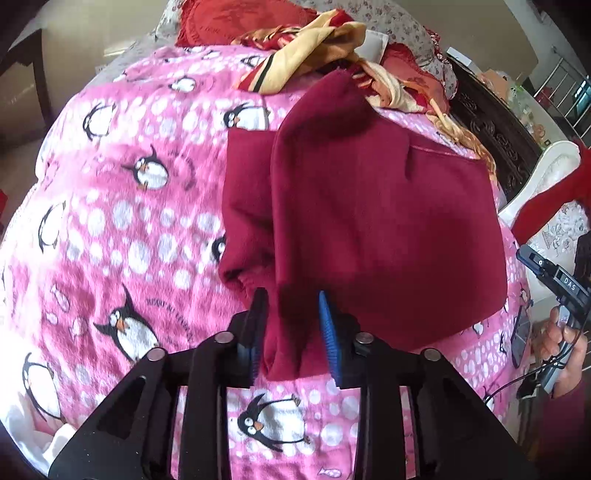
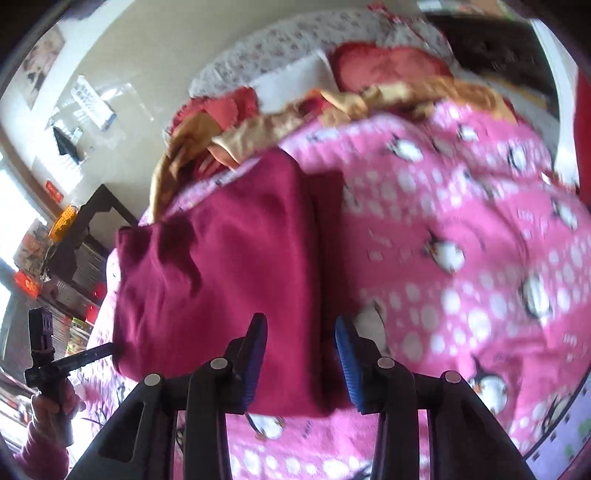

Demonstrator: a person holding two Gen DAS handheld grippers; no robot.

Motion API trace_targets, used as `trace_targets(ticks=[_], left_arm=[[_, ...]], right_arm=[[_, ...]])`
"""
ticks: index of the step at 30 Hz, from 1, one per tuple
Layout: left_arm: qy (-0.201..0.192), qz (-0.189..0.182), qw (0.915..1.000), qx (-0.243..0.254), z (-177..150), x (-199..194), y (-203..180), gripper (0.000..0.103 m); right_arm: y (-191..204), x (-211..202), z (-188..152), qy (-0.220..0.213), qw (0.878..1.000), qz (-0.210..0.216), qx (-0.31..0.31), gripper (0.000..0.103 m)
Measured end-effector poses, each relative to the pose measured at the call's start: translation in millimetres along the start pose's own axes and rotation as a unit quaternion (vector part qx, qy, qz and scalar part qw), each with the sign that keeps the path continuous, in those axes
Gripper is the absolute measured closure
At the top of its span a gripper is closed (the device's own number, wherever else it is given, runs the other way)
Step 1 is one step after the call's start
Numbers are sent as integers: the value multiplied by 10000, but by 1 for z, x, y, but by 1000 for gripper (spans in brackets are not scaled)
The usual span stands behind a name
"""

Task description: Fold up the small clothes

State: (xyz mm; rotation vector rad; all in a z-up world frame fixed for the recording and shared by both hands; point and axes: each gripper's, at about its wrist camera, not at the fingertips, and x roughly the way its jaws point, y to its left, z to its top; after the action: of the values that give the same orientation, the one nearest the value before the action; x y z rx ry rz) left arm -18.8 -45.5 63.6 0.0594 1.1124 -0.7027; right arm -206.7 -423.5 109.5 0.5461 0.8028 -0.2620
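Note:
A maroon fleece garment lies folded on a pink penguin blanket, and a narrower flap is doubled over its left part. My left gripper hangs over the garment's near edge. Its blue pads stand apart with a strip of the maroon cloth lying loosely between them. In the right wrist view the same garment lies on the blanket. My right gripper straddles the near right corner, with its jaws apart and not pinching the cloth. A hand holds the other tool at the right edge.
A heap of red and yellow cloths lies at the far end of the bed, by a floral sheet. Dark carved wooden furniture and a white padded piece stand to the right. A hand grips the left tool at the lower left.

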Motion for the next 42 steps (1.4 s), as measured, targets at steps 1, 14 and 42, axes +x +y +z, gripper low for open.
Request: trace_targets(ticks=[1, 14, 42], left_arm=[[-82, -3, 10000, 17, 6, 0, -4, 67], [-628, 856, 9943, 91, 89, 49, -22, 66], [-309, 1022, 9940, -224, 101, 73, -6, 63]], right_arm=[[7, 1, 5, -83, 9999, 16, -110, 66], [64, 97, 84, -145, 9947, -512, -877, 66], [45, 116, 92, 67, 9865, -1443, -775, 66]])
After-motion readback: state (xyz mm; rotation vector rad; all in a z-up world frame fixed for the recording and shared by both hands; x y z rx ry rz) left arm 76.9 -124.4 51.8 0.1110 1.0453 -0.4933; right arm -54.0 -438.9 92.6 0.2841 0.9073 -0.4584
